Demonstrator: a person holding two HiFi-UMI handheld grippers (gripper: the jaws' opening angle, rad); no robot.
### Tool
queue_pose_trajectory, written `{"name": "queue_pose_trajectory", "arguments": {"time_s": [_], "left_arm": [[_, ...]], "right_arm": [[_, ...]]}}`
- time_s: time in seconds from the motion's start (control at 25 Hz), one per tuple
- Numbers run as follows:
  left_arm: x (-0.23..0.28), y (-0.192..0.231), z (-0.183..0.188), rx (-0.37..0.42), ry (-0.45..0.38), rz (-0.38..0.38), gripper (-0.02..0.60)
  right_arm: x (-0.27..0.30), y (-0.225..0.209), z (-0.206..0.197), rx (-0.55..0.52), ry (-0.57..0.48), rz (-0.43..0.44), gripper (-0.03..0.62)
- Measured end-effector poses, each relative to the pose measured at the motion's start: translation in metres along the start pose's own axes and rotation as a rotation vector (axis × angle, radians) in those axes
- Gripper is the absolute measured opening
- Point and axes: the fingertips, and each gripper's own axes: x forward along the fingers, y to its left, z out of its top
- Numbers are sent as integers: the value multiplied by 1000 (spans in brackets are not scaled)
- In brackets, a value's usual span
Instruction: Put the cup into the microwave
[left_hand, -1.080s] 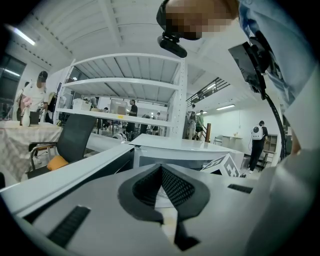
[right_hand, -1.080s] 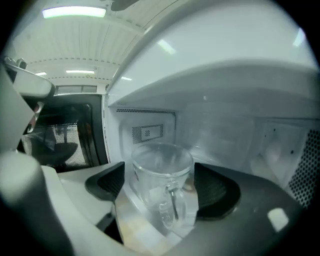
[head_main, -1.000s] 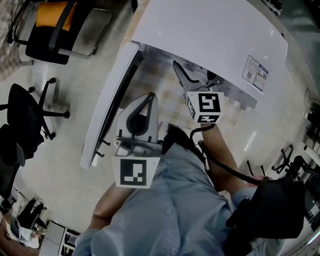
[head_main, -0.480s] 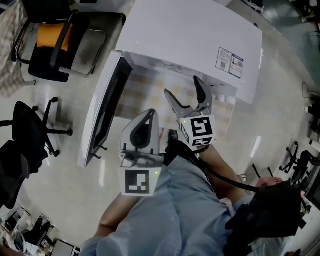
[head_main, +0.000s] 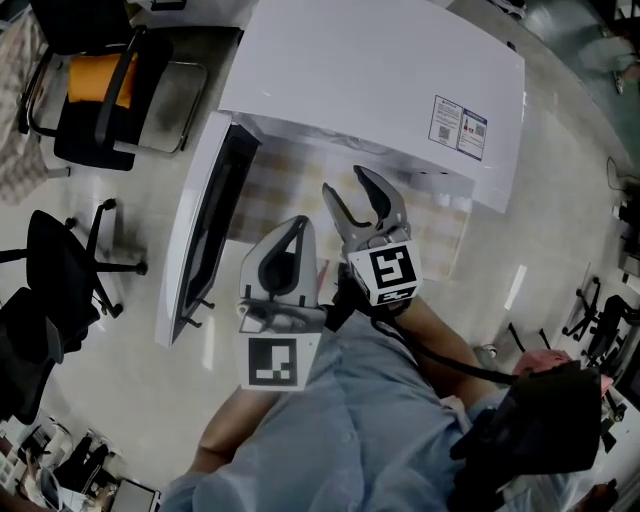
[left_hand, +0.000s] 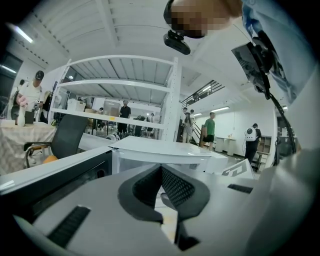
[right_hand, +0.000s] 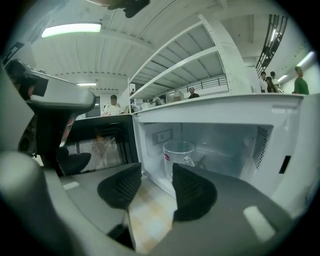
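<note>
White microwave (head_main: 380, 70) fills the top of the head view, its door (head_main: 205, 235) swung wide at the left. The clear cup (right_hand: 178, 156) already stands upright inside the cavity, just left of centre in the right gripper view, well beyond the right claw (right_hand: 156, 172). That claw's jaws are closing with nothing between them, only the chequered surface (right_hand: 147, 212) showing in the gap; the left claw (left_hand: 161, 170) has its jaws together, empty. Placing looks done; best draw the right claw straight clear of the opening, then press the door's outer edge evenly until it latches.
</note>
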Motion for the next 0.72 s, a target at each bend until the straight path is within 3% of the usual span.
{"name": "queue_pose_trajectory", "arguments": {"time_s": [0.12, 0.72], "left_arm": [[8, 6, -2, -4, 7, -7, 8], [45, 44, -20, -40, 65, -30, 8]], "right_arm": [[12, -5, -4, -8, 20, -19, 3], [72, -22, -23, 49, 79, -62, 2]]}}
